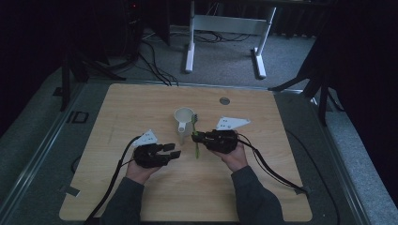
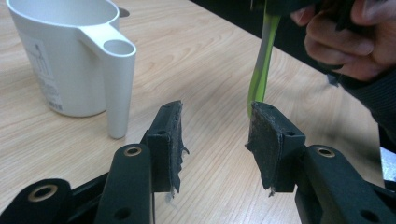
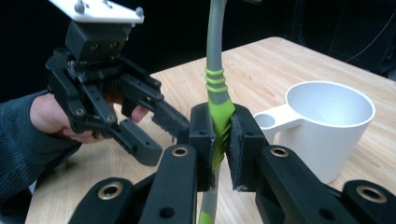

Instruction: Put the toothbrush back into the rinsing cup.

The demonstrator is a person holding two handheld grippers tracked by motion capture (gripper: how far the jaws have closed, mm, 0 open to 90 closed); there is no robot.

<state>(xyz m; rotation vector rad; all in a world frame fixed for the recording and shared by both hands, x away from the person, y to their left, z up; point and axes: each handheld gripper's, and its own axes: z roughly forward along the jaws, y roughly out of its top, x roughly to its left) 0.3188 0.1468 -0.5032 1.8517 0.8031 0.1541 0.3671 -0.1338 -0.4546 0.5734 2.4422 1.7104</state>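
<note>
Dim light covers the room, with dark curtains at the back, grey carpet on the floor and the white legs of another desk [image 1: 192, 44] beyond the wooden table [image 1: 141, 103] where the person sits. On the tabletop, a little past the middle, stands a white cup [image 1: 183, 119] with a thick hollow handle that points toward the person.

From where I stand, the right gripper [image 1: 199, 137] is clamped on a green and grey toothbrush [image 1: 195, 140]; in the right gripper view its two black pads press on the ribbed green part of the handle [image 3: 219, 116], the grey stem rising above them and the rest running down below. The toothbrush sits just to the right of the cup, close by its handle, and I cannot tell whether its lower end meets the wood.

The left gripper [image 1: 172, 150] is held near the table's centre, facing the other gripper, its jaws standing apart with nothing between them. In the left gripper view the green end of the toothbrush [image 2: 261, 70] hangs just beyond the right-hand pad [image 2: 268, 140], and whether it brushes that pad I cannot tell. Both sleeves [image 1: 124, 201] are dark, and a black cable [image 1: 272, 171] trails from each gripper across the table
</note>
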